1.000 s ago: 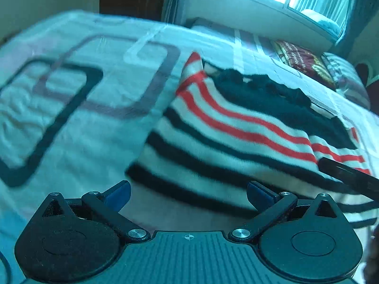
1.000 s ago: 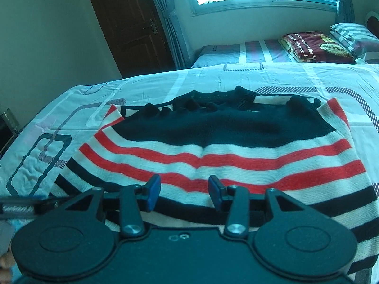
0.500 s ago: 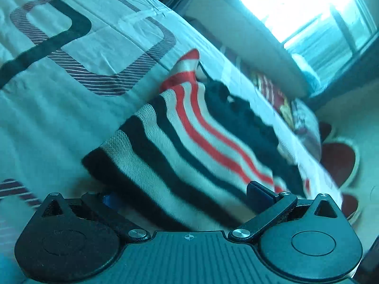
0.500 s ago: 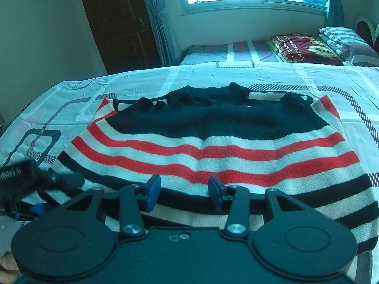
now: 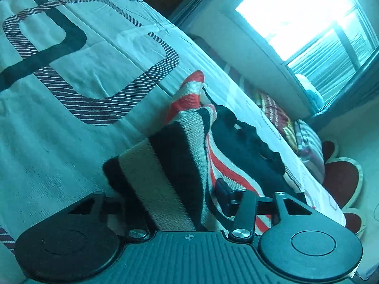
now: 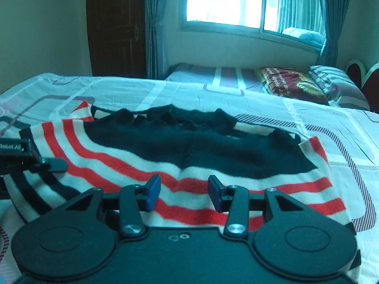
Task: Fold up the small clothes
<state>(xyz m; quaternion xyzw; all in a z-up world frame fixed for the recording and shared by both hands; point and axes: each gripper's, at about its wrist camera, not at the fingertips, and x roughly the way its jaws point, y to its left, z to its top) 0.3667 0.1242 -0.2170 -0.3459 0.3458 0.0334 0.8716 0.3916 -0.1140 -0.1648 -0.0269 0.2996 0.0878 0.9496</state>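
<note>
Your left gripper [image 5: 170,194] is closing right now, and a bunched corner of the sweater [image 6: 189,151] sits between its jaws. The black-and-cream hem stands up in a fold there, lifted off the bed [image 5: 71,75]. The left finger is hidden behind the cloth, so you cannot tell if the pads are already pressing; the right finger [image 5: 223,195] lies against the fabric.

Your right gripper [image 6: 182,193] hovers low over the near edge of the sweater, jaws partly apart, blue pads showing with a gap between them. Striped cloth lies below that gap, but whether the pads pinch it cannot be told from here.

The sweater itself lies spread across the bed, black yoke toward the window [image 6: 236,2], red and white stripes curving toward you. From the right wrist view, the left gripper [image 6: 51,164] reaches in at the left edge, at the sweater's corner. Pillows [image 6: 336,85] and a folded blanket [image 6: 291,82] sit at the far side, well apart from the sweater.
</note>
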